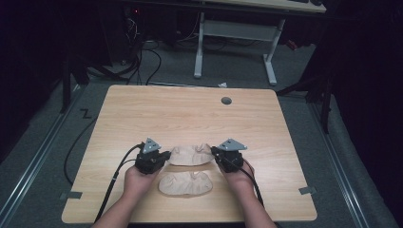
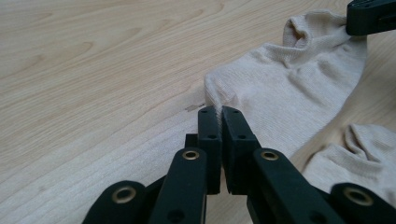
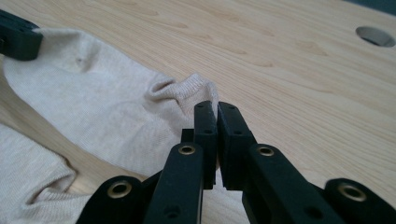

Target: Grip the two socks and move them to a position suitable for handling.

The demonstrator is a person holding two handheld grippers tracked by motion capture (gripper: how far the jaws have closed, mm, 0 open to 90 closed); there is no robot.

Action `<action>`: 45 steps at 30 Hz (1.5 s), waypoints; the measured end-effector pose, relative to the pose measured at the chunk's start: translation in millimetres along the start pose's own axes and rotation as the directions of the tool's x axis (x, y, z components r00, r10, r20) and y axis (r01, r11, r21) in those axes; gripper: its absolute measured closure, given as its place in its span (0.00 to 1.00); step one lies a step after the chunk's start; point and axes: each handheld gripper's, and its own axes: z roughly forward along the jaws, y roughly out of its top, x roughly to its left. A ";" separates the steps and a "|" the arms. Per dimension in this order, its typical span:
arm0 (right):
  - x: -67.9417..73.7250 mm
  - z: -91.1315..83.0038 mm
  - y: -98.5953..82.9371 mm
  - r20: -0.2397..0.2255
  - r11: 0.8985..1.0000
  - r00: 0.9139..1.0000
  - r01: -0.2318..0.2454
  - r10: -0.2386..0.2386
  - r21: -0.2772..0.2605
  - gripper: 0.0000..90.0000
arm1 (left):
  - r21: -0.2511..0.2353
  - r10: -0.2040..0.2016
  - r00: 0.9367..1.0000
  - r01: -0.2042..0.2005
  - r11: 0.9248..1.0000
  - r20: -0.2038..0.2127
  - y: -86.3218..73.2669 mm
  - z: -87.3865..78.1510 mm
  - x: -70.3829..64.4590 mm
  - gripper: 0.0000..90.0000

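Both tools are working at the lower middle of the high view: the left tool [image 1: 165, 156] is pinching one end of the upper sock [image 1: 191, 155], and the right tool [image 1: 215, 153] is pinching the opposite end, so the sock is lying stretched between them on the worktop [image 1: 190, 111]. In the left gripper view the left tool [image 2: 219, 112] is clamping a thin edge of the beige sock [image 2: 289, 93] between its closed jaws, at the centre of the frame. In the right gripper view the right tool [image 3: 216, 106] is gripping the sock's ribbed cuff [image 3: 194, 86] in the same way. A second sock [image 1: 185, 183] is lying flat just below the first, between the person's two hands, near the worktop's lower edge. A round hole [image 1: 226, 100] is sitting in the worktop toward the upper right.
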 end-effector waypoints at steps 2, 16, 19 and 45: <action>2.5 -3.9 -0.3 0.003 1.000 1.000 0.011 -0.011 -0.006 0.97 | -0.006 0.006 1.000 -0.006 1.000 -0.004 0.2 -3.9 -1.2 0.96; 24.2 -27.9 -10.1 -0.019 0.997 0.997 0.074 -0.074 -0.021 0.97 | 0.023 0.064 0.998 -0.065 0.998 0.013 -10.1 -28.2 -15.3 0.96; 29.6 -31.9 -11.9 -0.024 0.996 0.996 0.086 -0.087 -0.025 0.97 | 0.027 0.073 0.997 -0.074 0.997 0.017 -12.8 -34.0 -18.1 0.96; 58.3 -54.2 -43.1 -0.092 0.988 0.985 0.148 -0.144 0.040 0.97 | 0.082 0.118 0.992 -0.122 0.989 0.055 -49.3 -58.5 -40.4 0.96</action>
